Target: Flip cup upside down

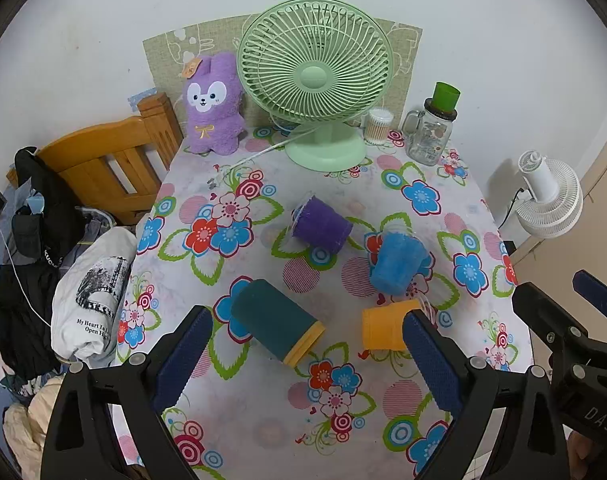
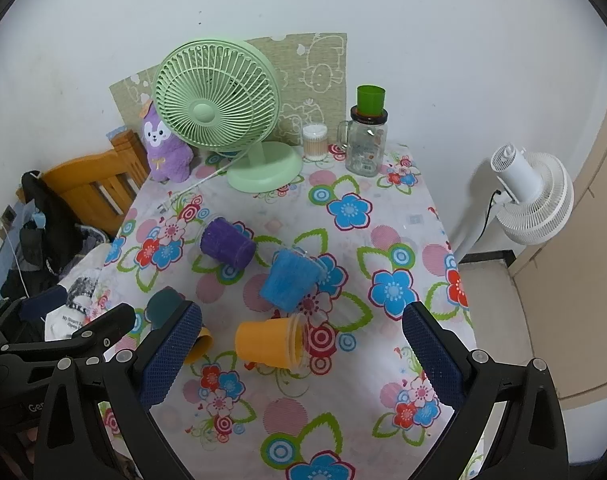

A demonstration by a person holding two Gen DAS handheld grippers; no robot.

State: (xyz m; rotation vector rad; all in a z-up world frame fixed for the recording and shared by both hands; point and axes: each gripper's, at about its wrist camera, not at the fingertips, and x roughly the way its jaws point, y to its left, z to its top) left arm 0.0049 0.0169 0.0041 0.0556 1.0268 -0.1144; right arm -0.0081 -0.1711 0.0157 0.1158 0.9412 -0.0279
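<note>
Four cups lie tipped on the flowered surface (image 2: 383, 216), all placed here against the green fan (image 1: 315, 76) at its back edge. Left to right: the teal cup (image 1: 273, 326) lies nearest the camera, left of the fan's base; the purple cup (image 1: 321, 226) lies just in front of the base; the yellow cup (image 2: 269, 342) lies on its side further forward; the blue cup (image 1: 397, 262) lies right of the base — leaning, rim away. The left tool (image 1: 307, 364) is spread wide, gripping nothing, teal cup between its fingers. The right tool (image 2: 303, 360) is also wide — empty, above the yellow cup.
</note>
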